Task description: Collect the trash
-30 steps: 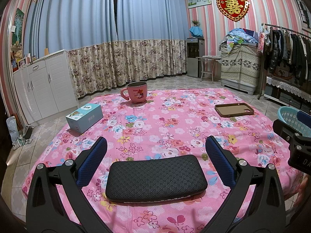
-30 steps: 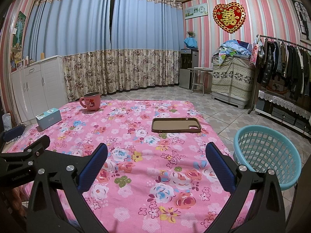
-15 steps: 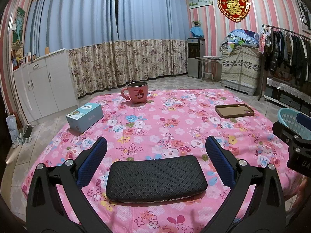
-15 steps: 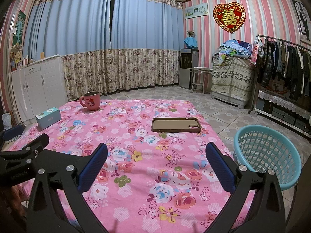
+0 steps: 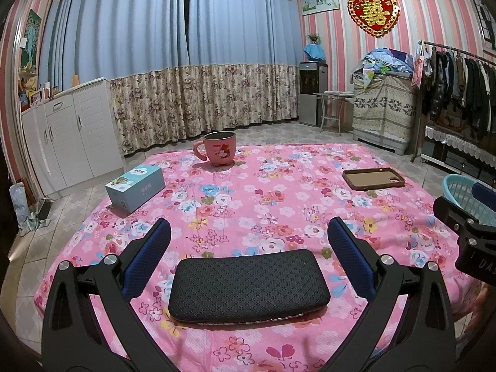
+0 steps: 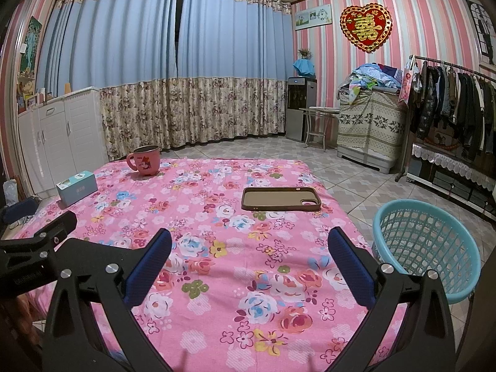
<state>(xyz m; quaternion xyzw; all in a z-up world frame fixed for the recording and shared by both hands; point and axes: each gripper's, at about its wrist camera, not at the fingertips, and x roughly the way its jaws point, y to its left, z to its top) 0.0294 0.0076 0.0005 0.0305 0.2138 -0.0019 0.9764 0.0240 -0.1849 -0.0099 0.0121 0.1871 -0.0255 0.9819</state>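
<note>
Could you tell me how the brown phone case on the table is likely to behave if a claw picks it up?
The phone case lies flat, open side up, so it looks thin and probably light. An empty shell may flex when squeezed. Its low rim gives little to grip, so it might slip.

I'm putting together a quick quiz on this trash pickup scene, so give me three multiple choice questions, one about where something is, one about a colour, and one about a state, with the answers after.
1. Where does the black pad lie?
A. between the left gripper's open fingers, on the table
B. inside the basket
C. on top of the blue box

2. What colour is the basket beside the table?
A. red
B. turquoise
C. white

3. What is the right gripper doing?
A. shut on the mug
B. shut on the phone case
C. open, holding nothing

Answers:
1 A, the left wrist view shows it flat on the floral cloth between the two blue fingers.
2 B, its lattice wall is turquoise.
3 C, its fingers stand wide apart over bare cloth.
</note>
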